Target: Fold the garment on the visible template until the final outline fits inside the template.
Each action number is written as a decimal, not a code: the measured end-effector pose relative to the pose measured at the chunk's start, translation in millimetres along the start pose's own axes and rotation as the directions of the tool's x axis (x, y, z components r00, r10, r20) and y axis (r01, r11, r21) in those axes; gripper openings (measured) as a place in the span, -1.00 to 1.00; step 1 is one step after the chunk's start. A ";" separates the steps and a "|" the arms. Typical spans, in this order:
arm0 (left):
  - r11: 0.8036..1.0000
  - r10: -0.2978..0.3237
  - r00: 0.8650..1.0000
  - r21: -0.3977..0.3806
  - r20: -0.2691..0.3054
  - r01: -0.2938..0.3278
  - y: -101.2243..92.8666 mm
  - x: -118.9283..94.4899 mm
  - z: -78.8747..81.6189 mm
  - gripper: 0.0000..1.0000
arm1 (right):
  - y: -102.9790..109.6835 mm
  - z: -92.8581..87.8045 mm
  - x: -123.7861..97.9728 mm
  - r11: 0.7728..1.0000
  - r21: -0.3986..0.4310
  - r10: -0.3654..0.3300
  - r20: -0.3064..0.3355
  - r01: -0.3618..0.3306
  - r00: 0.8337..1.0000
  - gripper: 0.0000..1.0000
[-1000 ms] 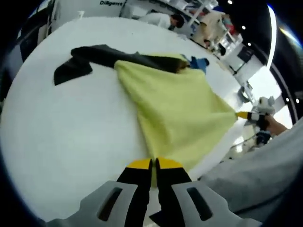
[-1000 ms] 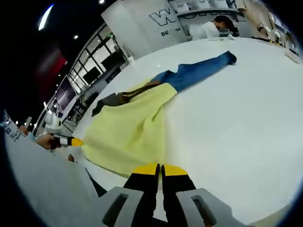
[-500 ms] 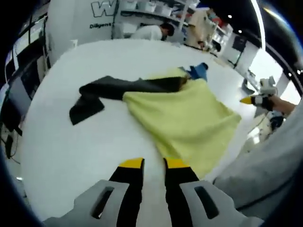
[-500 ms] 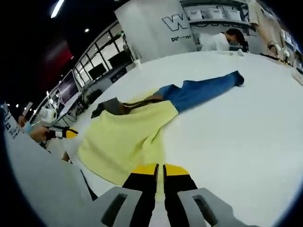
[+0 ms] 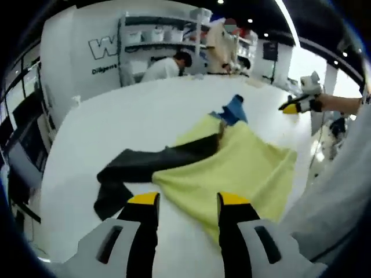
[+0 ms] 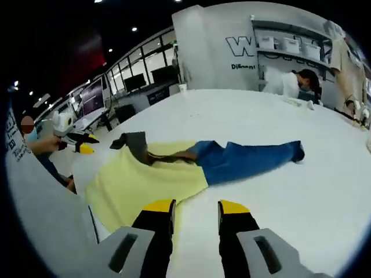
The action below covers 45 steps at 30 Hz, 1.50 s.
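right gripper (image 6: 196, 208): jaws apart, empty | garment (image 6: 151, 176): yellow body, blue sleeve, flat on white table (image 6: 301, 197)

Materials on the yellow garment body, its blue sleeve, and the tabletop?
Yellow body: soft matte knit or fleece, going by its slightly fuzzy, limp drape. Blue sleeve: matte fabric, lies flat; weave not resolvable. Tabletop: smooth white hard surface with a faint sheen, likely laminate or coated board.
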<state>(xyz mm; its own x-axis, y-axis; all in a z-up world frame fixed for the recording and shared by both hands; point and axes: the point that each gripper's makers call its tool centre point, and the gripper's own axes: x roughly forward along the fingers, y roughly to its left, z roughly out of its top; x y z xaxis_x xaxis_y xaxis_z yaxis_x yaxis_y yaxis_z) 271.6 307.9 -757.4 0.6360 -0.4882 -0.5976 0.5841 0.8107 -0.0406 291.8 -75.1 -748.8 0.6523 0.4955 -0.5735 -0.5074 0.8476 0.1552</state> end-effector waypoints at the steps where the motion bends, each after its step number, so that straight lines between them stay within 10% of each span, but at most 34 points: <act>1: 1.000 -0.004 1.000 -0.007 0.019 0.004 1.2 4.0 6.1 -0.26 | -0.8 6.1 3.6 1.000 0.010 0.013 0.012 -0.014 1.000 -0.50; 26: 0.976 -0.117 0.993 0.187 0.029 0.110 19.2 51.1 72.5 -0.26 | -40.9 108.4 42.2 0.970 -0.237 0.057 -0.005 -0.056 0.998 -0.51; 33: 0.911 -0.217 0.974 0.345 -0.065 0.226 15.8 81.7 81.2 -0.29 | -42.1 130.4 74.3 0.937 -0.328 0.102 -0.059 -0.116 0.993 -0.53; 45: 0.837 -0.344 0.920 0.383 -0.187 0.391 -6.8 122.8 71.1 -0.46 | -37.7 108.8 124.0 0.915 -0.347 0.157 -0.166 -0.207 0.973 -0.57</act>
<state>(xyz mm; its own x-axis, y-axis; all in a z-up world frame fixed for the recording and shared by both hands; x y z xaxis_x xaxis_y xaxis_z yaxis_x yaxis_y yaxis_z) 381.6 219.5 -773.6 0.2901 -0.6672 -0.6861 0.9306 0.3640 0.0395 453.1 -24.9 -738.2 0.4617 0.5839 -0.6677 -0.7944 0.6071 -0.0183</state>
